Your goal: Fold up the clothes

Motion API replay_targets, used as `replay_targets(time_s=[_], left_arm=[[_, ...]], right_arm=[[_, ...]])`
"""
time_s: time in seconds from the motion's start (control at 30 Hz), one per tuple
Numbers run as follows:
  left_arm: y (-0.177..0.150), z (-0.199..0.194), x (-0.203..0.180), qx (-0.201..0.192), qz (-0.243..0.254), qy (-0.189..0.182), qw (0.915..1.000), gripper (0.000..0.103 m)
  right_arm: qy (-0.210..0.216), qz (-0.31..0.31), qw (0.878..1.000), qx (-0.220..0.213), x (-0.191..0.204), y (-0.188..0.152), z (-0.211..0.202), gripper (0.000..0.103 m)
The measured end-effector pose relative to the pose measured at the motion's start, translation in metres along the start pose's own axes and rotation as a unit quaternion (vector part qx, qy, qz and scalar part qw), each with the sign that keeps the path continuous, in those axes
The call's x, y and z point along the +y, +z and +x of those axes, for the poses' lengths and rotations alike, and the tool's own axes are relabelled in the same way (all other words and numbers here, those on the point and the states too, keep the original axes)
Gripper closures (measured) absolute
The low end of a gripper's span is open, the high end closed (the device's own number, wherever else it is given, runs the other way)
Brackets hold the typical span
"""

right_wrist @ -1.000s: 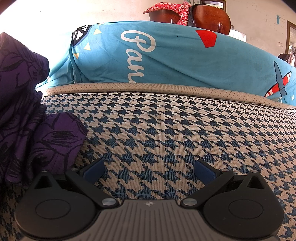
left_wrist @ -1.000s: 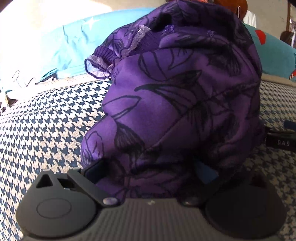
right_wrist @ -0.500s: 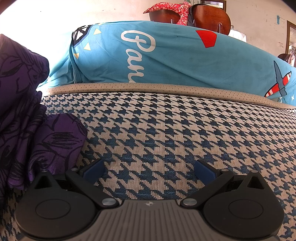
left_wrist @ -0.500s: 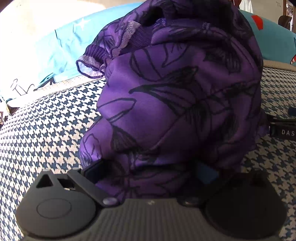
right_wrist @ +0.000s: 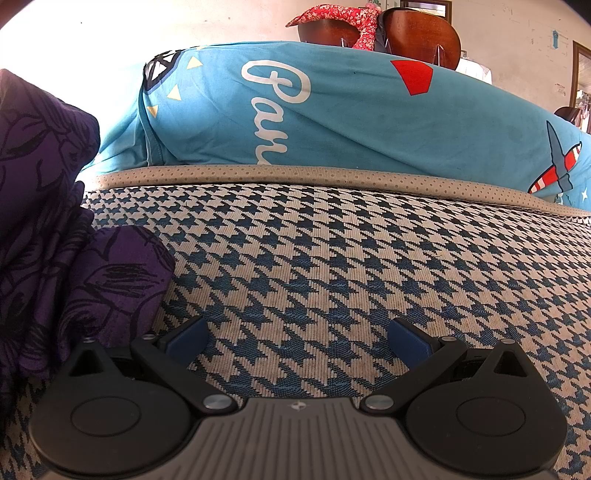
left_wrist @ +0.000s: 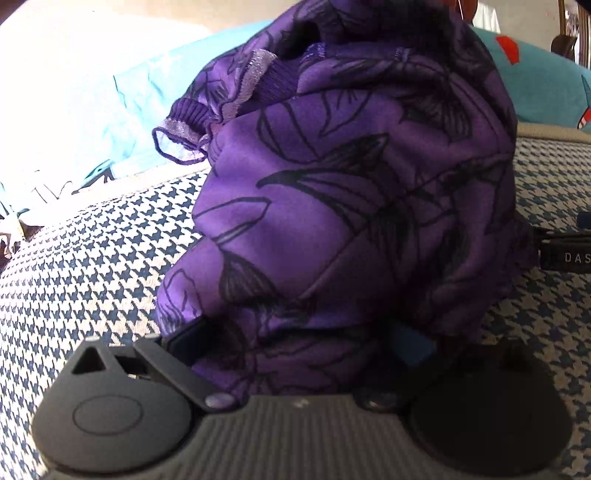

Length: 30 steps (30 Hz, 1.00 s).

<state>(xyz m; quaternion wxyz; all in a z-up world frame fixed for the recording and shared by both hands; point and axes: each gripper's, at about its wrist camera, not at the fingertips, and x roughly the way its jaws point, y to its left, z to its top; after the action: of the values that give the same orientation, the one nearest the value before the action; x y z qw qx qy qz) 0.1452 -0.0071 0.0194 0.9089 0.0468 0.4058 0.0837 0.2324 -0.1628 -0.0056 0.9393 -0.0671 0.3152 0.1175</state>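
— Two tongs listed. Condition of each?

— Left tongs [left_wrist: 299,341]: fingers wide apart, blue pads [left_wrist: 412,347] spread, with the garment [left_wrist: 332,206] bunched between them and over them. Nothing is pinched; cloth merely fills the gap. Right tongs [right_wrist: 297,338]: released, fingers equally wide, only the houndstooth cover [right_wrist: 351,266] between the pads.

— One garment, then. Description and location?

— Purple cloth, black leaf-line print, ribbed cuff [left_wrist: 184,129] with pale trim showing at upper left. Heaped upright in a tall crumpled mound on the houndstooth cover, touching the left tongs. From the right wrist view it sits at the far left, one fold [right_wrist: 118,280] lying just beside the right tongs' left finger, possibly touching it; contact cannot be told.

— Other items?

— One blue bedsheet [right_wrist: 332,110], white script lettering, red patch and aeroplane print, mounded behind a beige dotted border [right_wrist: 295,173] at the cover's far edge. One red patterned cloth [right_wrist: 347,18] draped over dark wooden furniture [right_wrist: 417,33] beyond. One black strap [left_wrist: 565,254] lettered "DAS" at the right edge of the left wrist view, beside the garment.
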Motion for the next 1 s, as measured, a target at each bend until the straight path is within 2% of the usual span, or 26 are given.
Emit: replay_targets(time_s=[0.13, 0.33, 0.57, 0.63, 0.73, 1.0], left_arm=[[-0.004, -0.005, -0.001, -0.006, -0.022, -0.007, 0.9997, 0.0], [-0.003, -0.009, -0.006, -0.016, -0.021, -0.013, 0.9996, 0.0], [-0.004, -0.018, -0.031, -0.029, -0.011, 0.02, 0.9993, 0.0], [-0.002, -0.021, -0.033, -0.025, -0.018, 0.02, 0.9993, 0.0], [0.005, -0.032, -0.029, -0.02, -0.038, 0.002, 0.9991, 0.0], [0.004, -0.078, -0.023, -0.039, -0.057, 0.003, 0.9976, 0.0]], right_arm=[[0.0, 0.0, 1.0, 0.0, 0.0, 0.0, 0.0, 0.0], [0.0, 0.0, 1.0, 0.0, 0.0, 0.0, 0.0, 0.0], [0.0, 0.0, 1.0, 0.0, 0.0, 0.0, 0.0, 0.0], [0.0, 0.0, 1.0, 0.0, 0.0, 0.0, 0.0, 0.0], [0.0, 0.0, 1.0, 0.0, 0.0, 0.0, 0.0, 0.0], [0.0, 0.0, 1.0, 0.0, 0.0, 0.0, 0.001, 0.0]])
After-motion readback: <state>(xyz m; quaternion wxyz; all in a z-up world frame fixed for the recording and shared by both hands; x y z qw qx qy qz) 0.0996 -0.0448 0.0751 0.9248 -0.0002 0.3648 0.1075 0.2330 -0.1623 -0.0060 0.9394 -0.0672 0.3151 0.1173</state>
